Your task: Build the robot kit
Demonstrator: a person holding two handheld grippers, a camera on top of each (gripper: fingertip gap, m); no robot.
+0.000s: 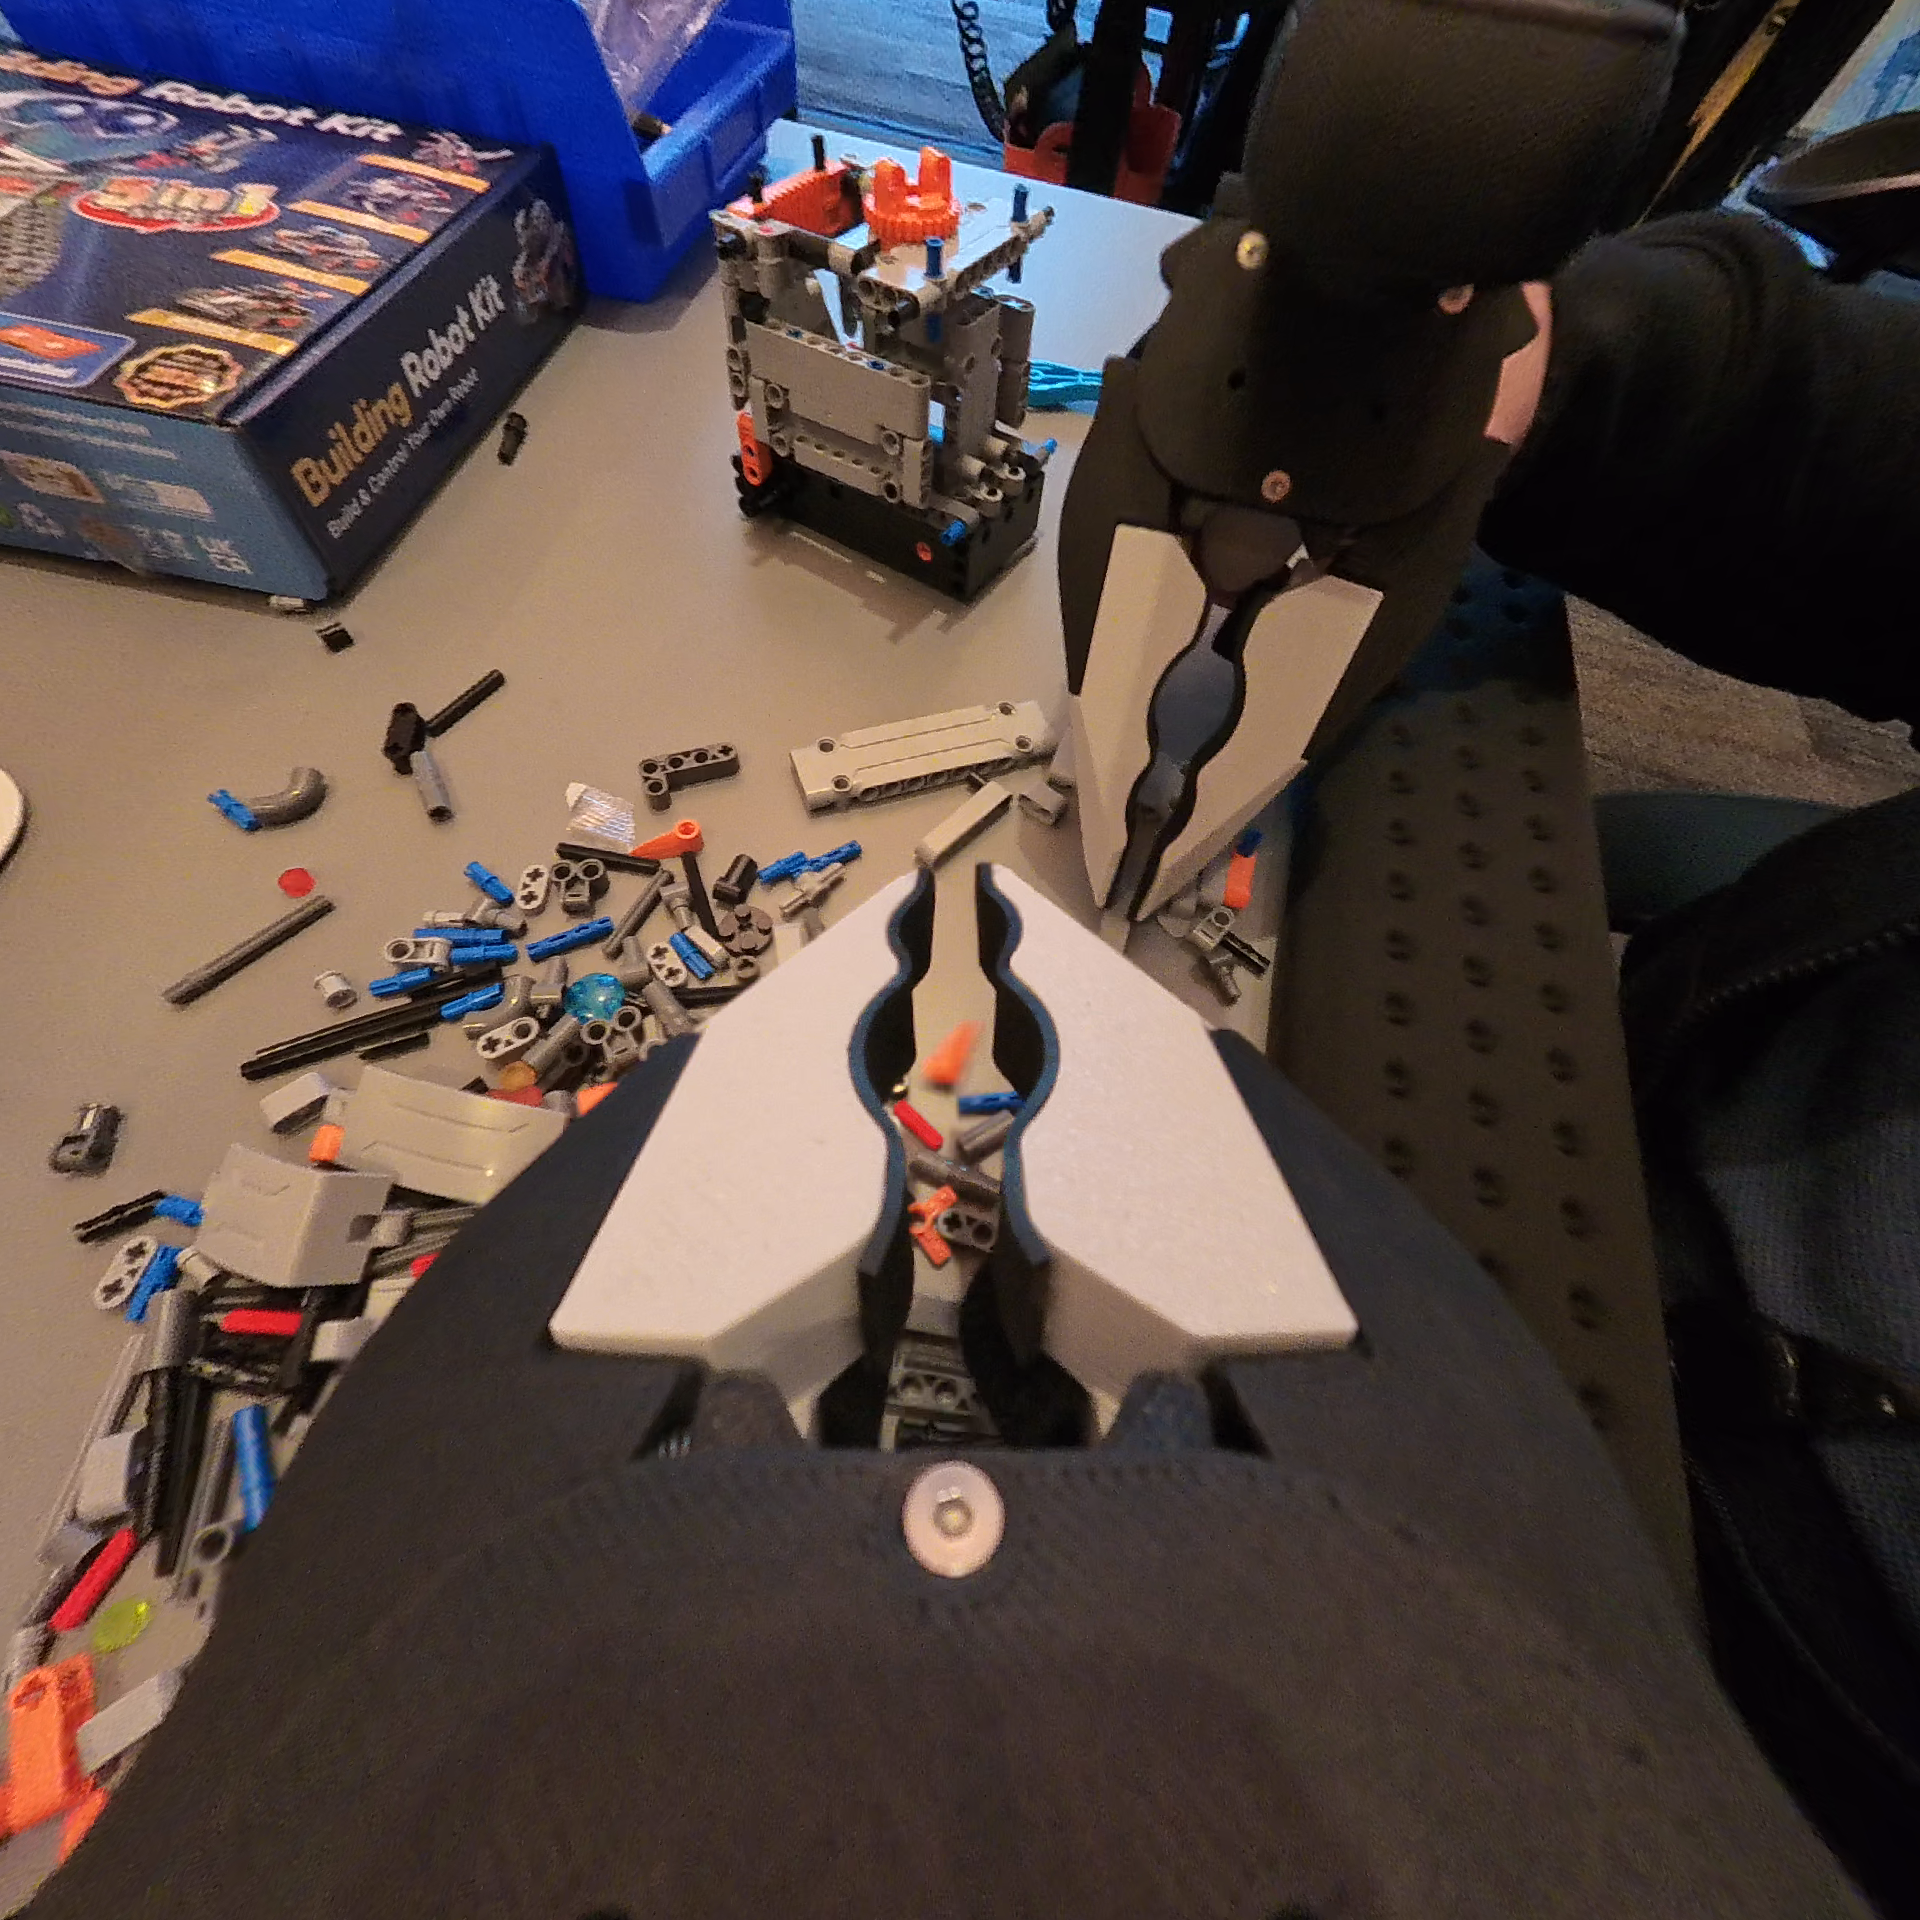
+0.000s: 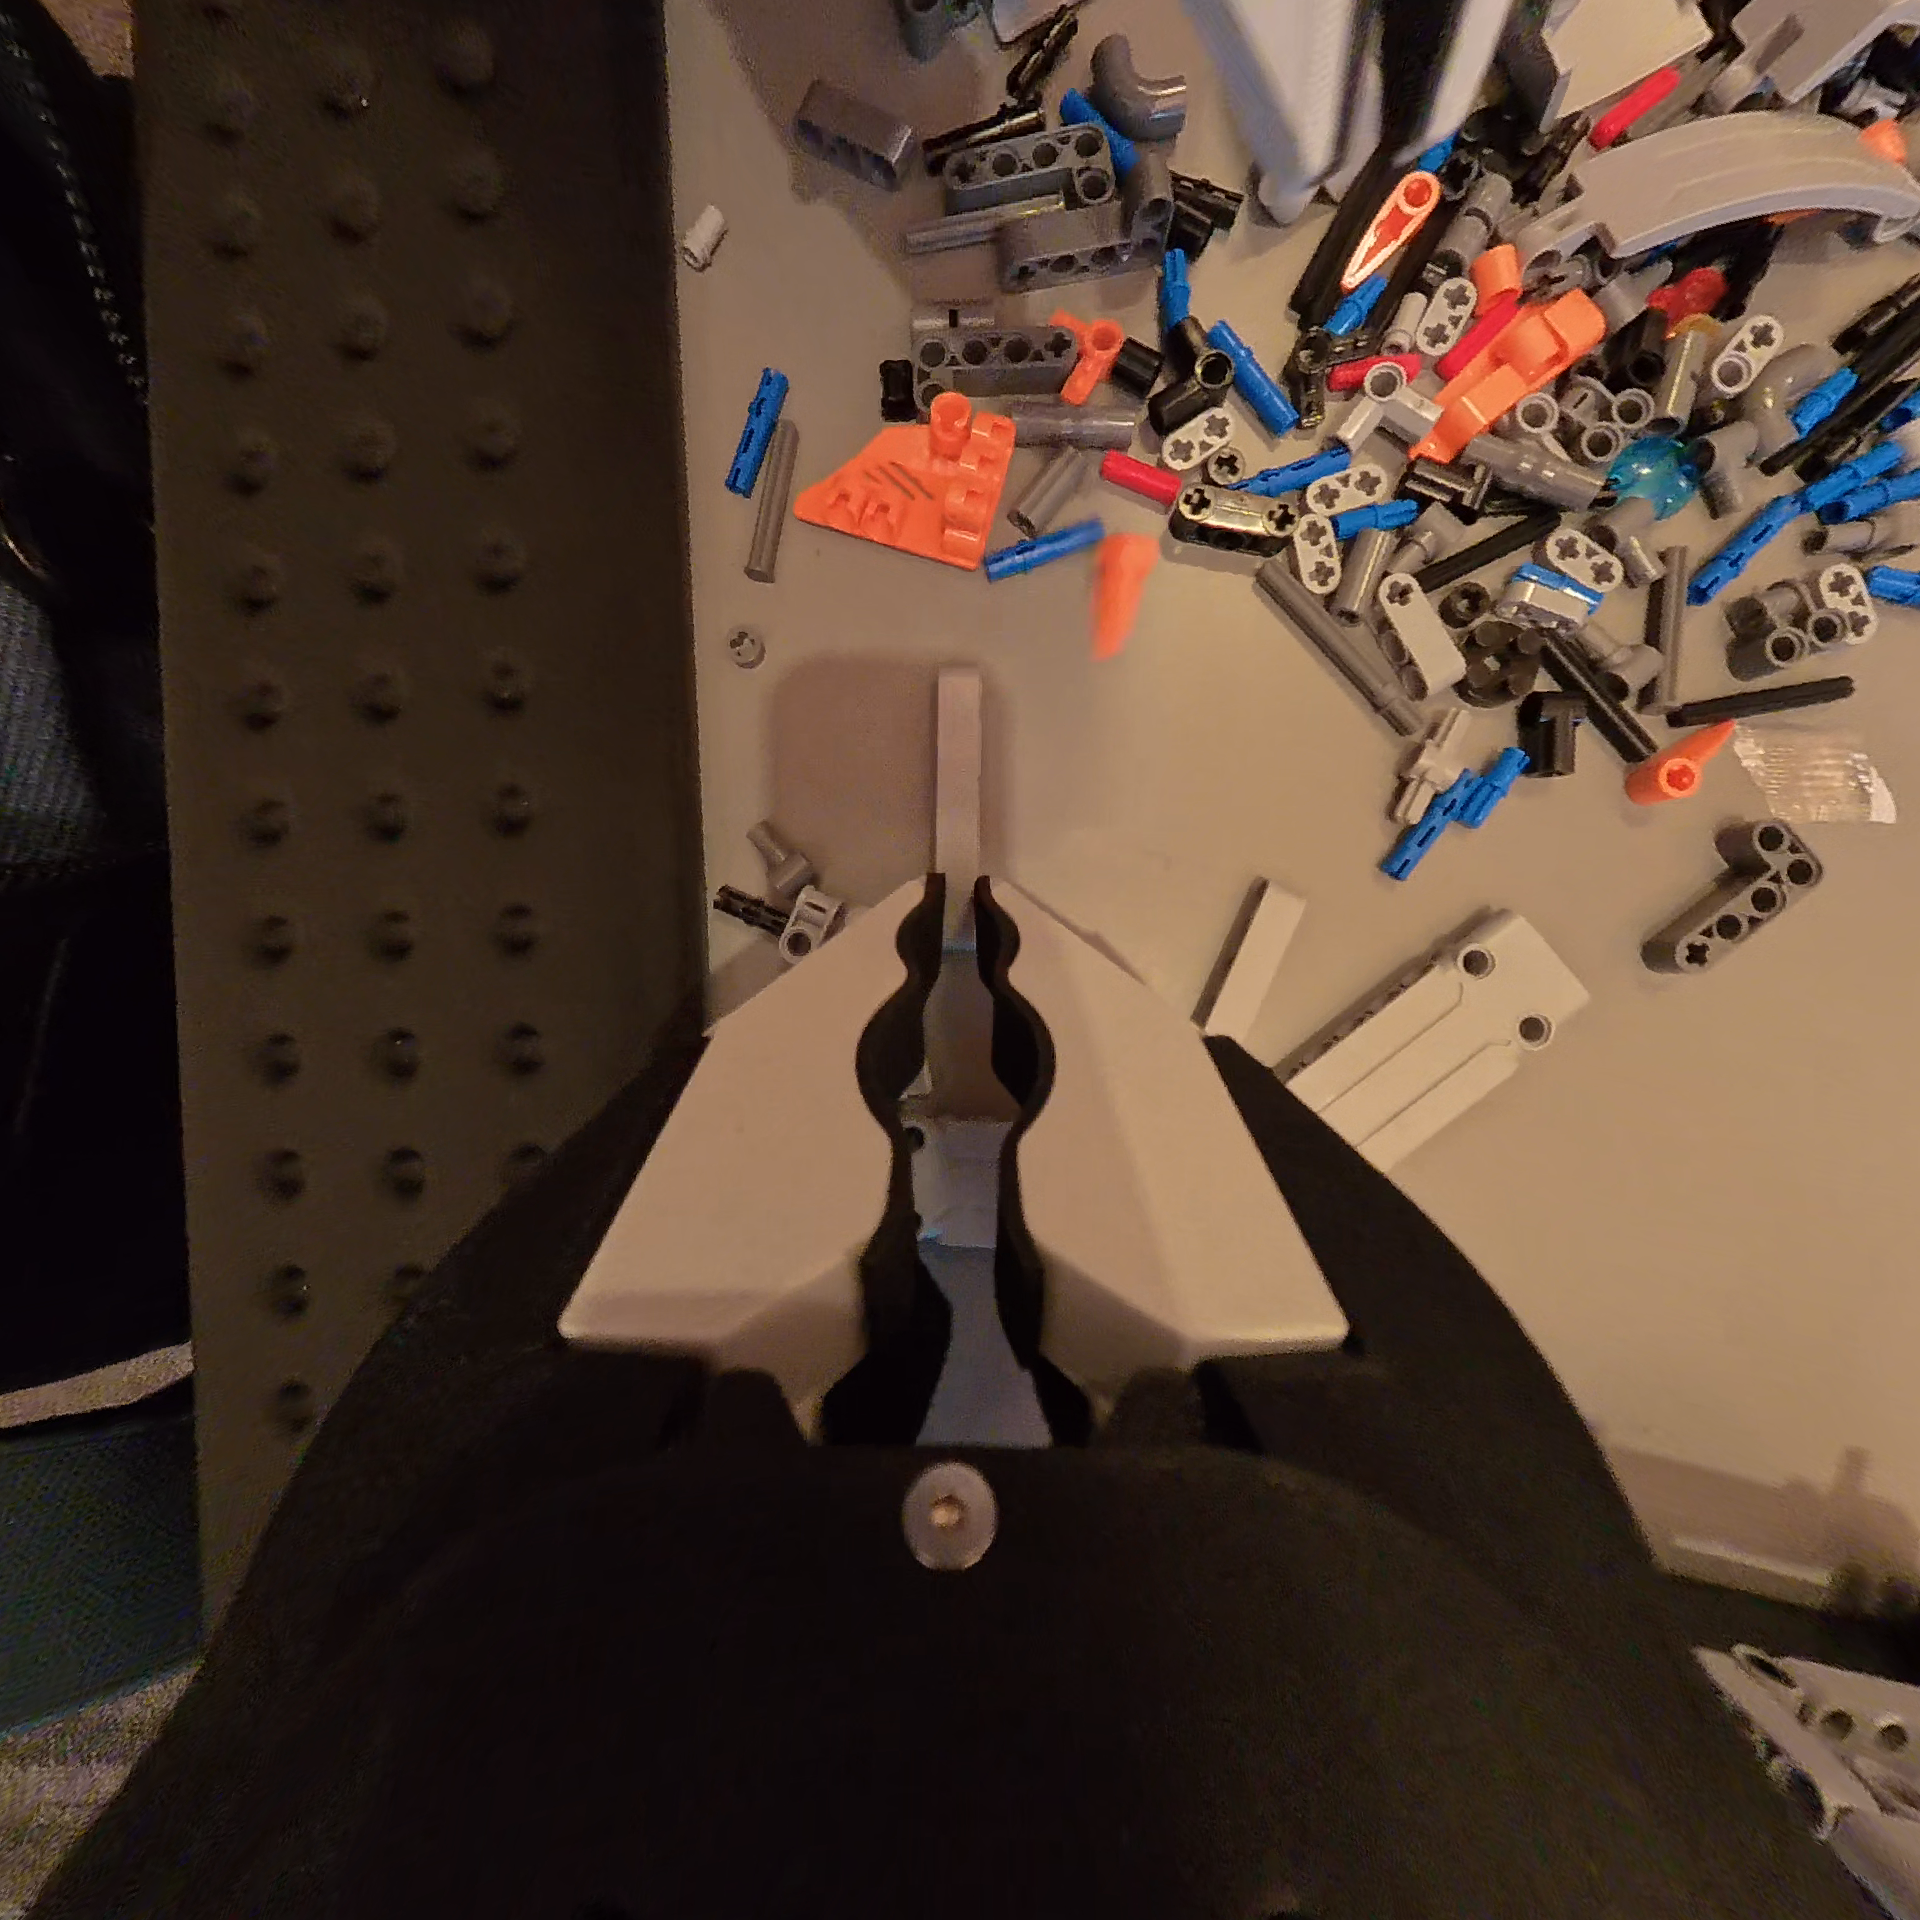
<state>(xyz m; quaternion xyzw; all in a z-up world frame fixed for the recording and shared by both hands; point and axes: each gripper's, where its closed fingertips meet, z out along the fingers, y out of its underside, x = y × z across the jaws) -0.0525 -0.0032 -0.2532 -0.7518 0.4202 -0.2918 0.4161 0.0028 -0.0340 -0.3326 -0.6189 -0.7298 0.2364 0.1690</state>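
- Left wrist view, far left: a blue printed cardboard kit box (image 1: 260, 343) lies flat on the grey table (image 1: 623, 582). A blue plastic storage bin (image 1: 665, 125) stands behind it. Both sit well away from the loose parts, probably to keep the working area free.
- Centre rear: a partly built grey and black beam model with an orange gear on top (image 1: 883, 384) stands upright, apart from the clutter.
- Centre: a scattered heap of small blue, grey, black and orange connector pieces (image 1: 582, 966) is spread thin, apparently so that single pieces can be picked out.
- The left gripper (image 1: 956, 883) hovers above the near edge of that heap. Its jaws are narrowly parted and grip nothing; table and parts show through the gap.
- Right: the right gripper (image 1: 1132, 904), held by a black-gloved hand (image 1: 1714, 416), points steeply down, its tips near the table beside a black studded baseplate (image 1: 1455, 935).
- Right wrist view, centre: the right gripper (image 2: 958, 883) is closed on a slim light-grey flat strip (image 2: 958, 758). The strip is pinched edge-on at the fingertips and juts forward, and its shadow on the table suggests that it is lifted clear.
- Right of it: a long light-grey panel with pin holes (image 2: 1455, 1029) lies flat, untouched.
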